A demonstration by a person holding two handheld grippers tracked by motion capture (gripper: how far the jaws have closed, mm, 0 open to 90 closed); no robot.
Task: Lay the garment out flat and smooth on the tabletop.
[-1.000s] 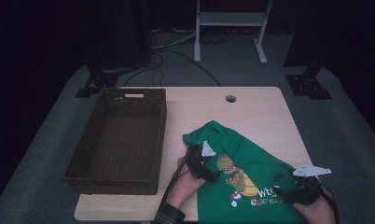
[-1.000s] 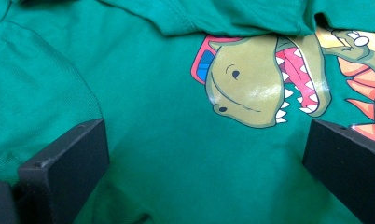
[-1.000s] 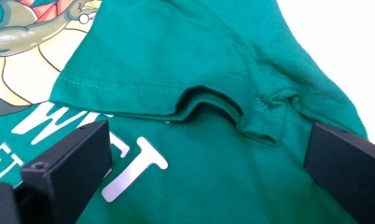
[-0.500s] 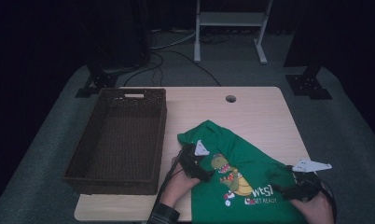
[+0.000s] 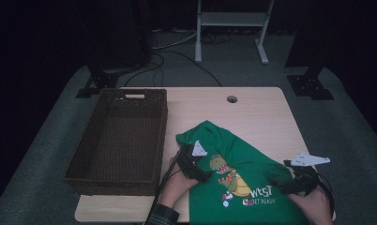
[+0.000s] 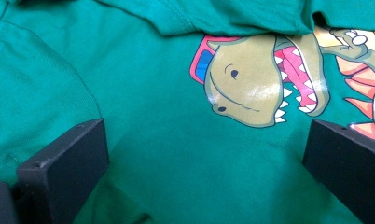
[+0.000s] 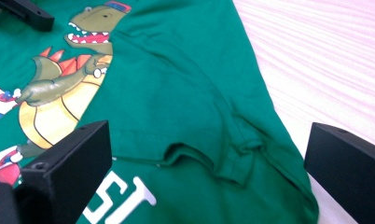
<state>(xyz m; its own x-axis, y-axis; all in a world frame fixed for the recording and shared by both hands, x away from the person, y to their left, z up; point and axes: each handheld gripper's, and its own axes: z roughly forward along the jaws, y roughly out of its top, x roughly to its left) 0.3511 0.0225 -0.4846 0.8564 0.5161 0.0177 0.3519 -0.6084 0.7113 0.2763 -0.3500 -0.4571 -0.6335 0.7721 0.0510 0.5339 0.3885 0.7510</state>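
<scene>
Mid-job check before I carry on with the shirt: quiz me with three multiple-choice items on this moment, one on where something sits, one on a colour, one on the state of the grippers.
1. Where does the wicker basket stand relative to the T-shirt?
A. To its left on the table
B. On top of it
C. To its right, by the table edge

2. What colour is the T-shirt's fabric?
A. Red
B. Green
C. White

3. How do the jaws of the left hand-held gripper and the right hand-held gripper stand?
A. Both shut on a sleeve
B. Left shut, right open
C. Both open over the shirt

Answers:
1. A: the high view shows the basket at the table's left, the shirt to its right.
2. B: the cloth is green in every view, with a dinosaur print.
3. C: each gripper view shows its two black jaws wide apart with bare cloth between.
</scene>
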